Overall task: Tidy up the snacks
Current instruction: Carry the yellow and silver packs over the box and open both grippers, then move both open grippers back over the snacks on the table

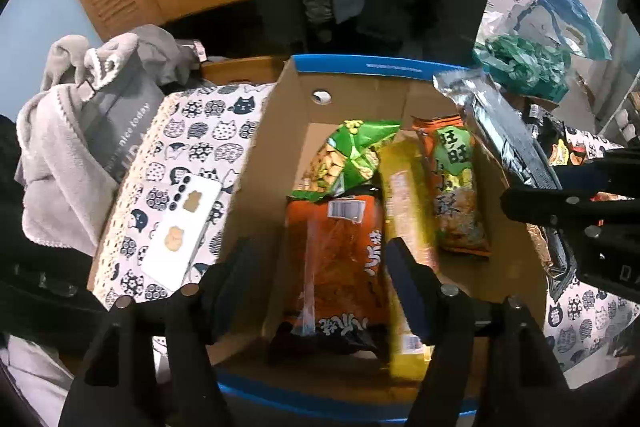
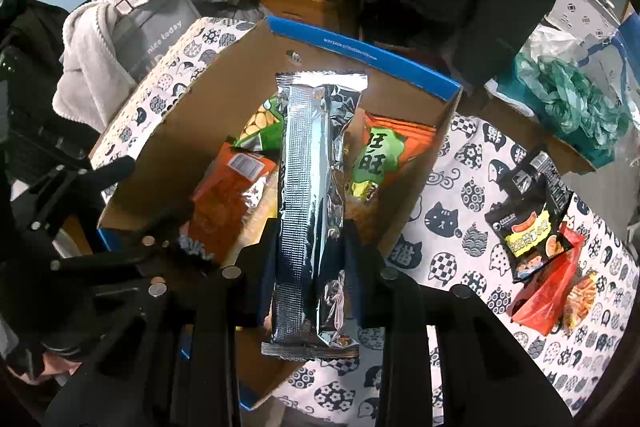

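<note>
A cardboard box with a blue rim [image 1: 352, 65] [image 2: 360, 53] stands on the cat-print cloth. Inside lie a green snack bag [image 1: 352, 155], an orange bag [image 1: 340, 251], a yellow packet [image 1: 408, 203] and an orange-green bag [image 1: 456, 191] [image 2: 380, 155]. My left gripper [image 1: 320, 271] is open, hovering over the box's near left part, empty. My right gripper [image 2: 310, 267] is shut on a long silver foil packet [image 2: 312, 195], held above the box; the packet also shows in the left wrist view [image 1: 504, 135] over the box's right wall.
A white phone [image 1: 182, 227] lies on the cloth left of the box. A black-yellow snack bag [image 2: 528, 215] and a red bag [image 2: 548, 291] lie on the cloth right of it. Grey clothes [image 1: 72, 147] pile at the left, a green plastic bag [image 2: 572, 103] at the far right.
</note>
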`<state>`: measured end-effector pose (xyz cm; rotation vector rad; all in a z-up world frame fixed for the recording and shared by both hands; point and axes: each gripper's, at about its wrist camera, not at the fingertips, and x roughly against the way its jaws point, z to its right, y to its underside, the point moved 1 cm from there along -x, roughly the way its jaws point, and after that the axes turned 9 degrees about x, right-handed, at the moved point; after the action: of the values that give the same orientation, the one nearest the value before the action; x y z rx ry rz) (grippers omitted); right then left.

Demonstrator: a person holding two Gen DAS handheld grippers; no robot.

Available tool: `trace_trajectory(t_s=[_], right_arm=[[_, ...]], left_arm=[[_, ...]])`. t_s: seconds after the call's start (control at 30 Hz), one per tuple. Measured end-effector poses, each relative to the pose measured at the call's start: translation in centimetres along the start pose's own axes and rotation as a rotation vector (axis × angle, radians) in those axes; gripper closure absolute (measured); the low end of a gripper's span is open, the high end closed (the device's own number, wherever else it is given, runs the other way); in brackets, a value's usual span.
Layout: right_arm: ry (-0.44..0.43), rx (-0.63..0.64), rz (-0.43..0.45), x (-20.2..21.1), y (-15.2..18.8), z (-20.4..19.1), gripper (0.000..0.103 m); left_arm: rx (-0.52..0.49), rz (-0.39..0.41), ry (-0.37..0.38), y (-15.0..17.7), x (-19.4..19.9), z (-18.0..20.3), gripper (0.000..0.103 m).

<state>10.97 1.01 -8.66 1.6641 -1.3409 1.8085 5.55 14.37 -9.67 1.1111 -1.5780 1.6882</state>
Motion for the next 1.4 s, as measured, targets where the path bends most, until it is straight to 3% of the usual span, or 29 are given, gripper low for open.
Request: trace_trajectory(t_s=[0.1, 0.33, 0.57, 1.1, 1.4], right_arm=[[0.009, 0.006, 0.007, 0.2, 0.0, -0.1, 0.046], [0.037, -0.009, 0.012, 1.0, 1.3, 1.1, 0.035], [0.073, -0.059, 0.003, 1.9, 3.5, 3.9, 0.030], [0.175, -0.183, -0.017, 4.4, 10.2, 11.5, 0.025], [0.229, -0.261, -0.015, 6.1, 13.4, 15.7, 0.025]], left_arm=[[0.014, -0.006, 0.008, 0.0, 0.0, -0.4, 0.025], [0.022, -0.024, 0.038, 0.1, 0.0, 0.0, 0.025], [-0.007, -0.005, 0.052, -0.1, 1.0, 2.1, 0.022], [-0.070, -0.033, 0.167, -0.5, 2.8, 9.9, 0.021], [-0.134, -0.044, 0.174, -0.1, 3.0, 14.2, 0.021]])
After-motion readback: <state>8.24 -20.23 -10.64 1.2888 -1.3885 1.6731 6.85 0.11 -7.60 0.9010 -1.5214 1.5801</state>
